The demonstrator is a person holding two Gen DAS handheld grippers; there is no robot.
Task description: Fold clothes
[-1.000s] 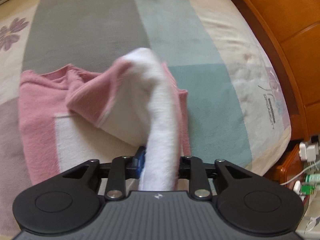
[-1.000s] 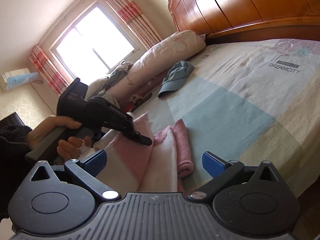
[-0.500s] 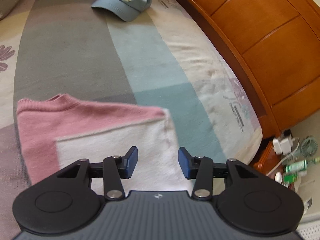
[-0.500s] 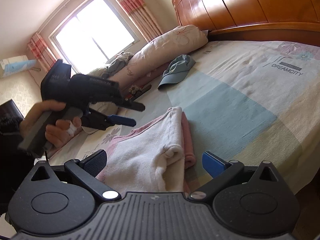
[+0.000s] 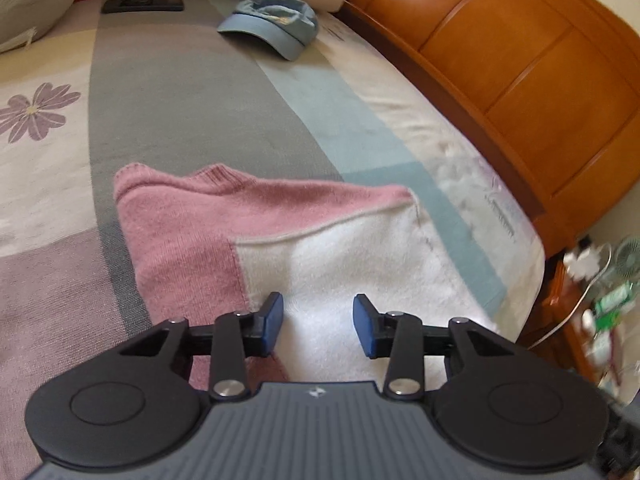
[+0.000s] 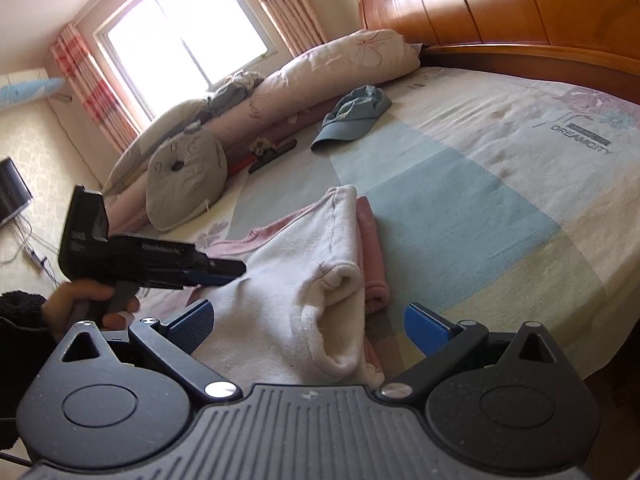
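A pink and white sweater (image 5: 320, 240) lies folded on the bed (image 5: 172, 120), well short of the blue cap (image 5: 276, 24) that sits nearer the pillows (image 6: 320, 68). The left gripper (image 5: 318, 322) hovers just above the sweater's white panel, its fingers (image 5: 272, 320) spread apart and holding nothing. The right gripper (image 6: 308, 320) hangs over the sweater's rolled white sleeve end, on the side away from the cap, its fingers (image 6: 424, 324) released wide and empty. A wooden headboard (image 5: 520, 60) runs along the bed's edge beyond the cap.
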